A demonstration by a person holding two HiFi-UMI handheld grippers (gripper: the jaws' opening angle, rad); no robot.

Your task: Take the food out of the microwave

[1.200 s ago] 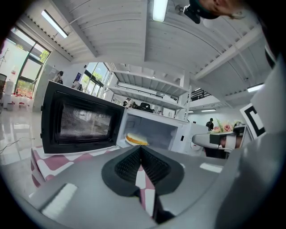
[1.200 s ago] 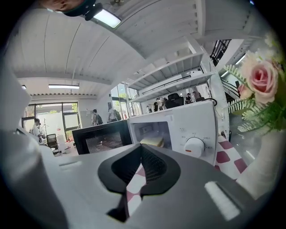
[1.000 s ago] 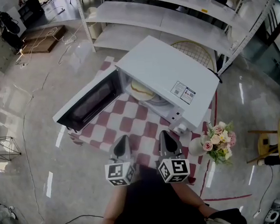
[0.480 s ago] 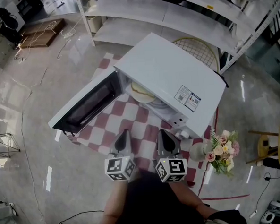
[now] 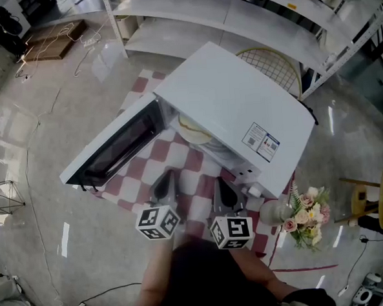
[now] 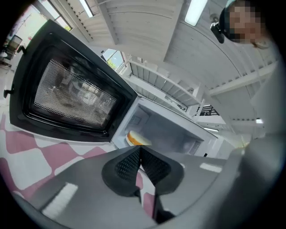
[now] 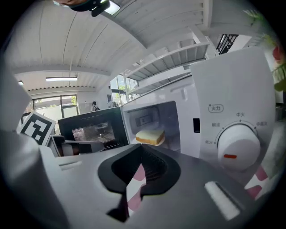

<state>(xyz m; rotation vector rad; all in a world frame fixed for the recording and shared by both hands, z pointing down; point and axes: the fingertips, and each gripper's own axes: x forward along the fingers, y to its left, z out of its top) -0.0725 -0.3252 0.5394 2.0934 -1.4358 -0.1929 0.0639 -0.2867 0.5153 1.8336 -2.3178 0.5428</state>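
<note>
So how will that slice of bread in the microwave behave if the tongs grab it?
Probably soft and light: the bread slice looks thick and spongy, so a hard pinch would likely dent it. It lies flat on a plate, so it shouldn't roll, though a push may slide it. The plate looks rigid, possibly slippery.

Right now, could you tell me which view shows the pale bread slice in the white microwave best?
The right gripper view: the pale bread slice sits whole inside the open white microwave. The left gripper view shows it smaller and partly hidden; the head view only glimpses it beneath the roof.
</note>
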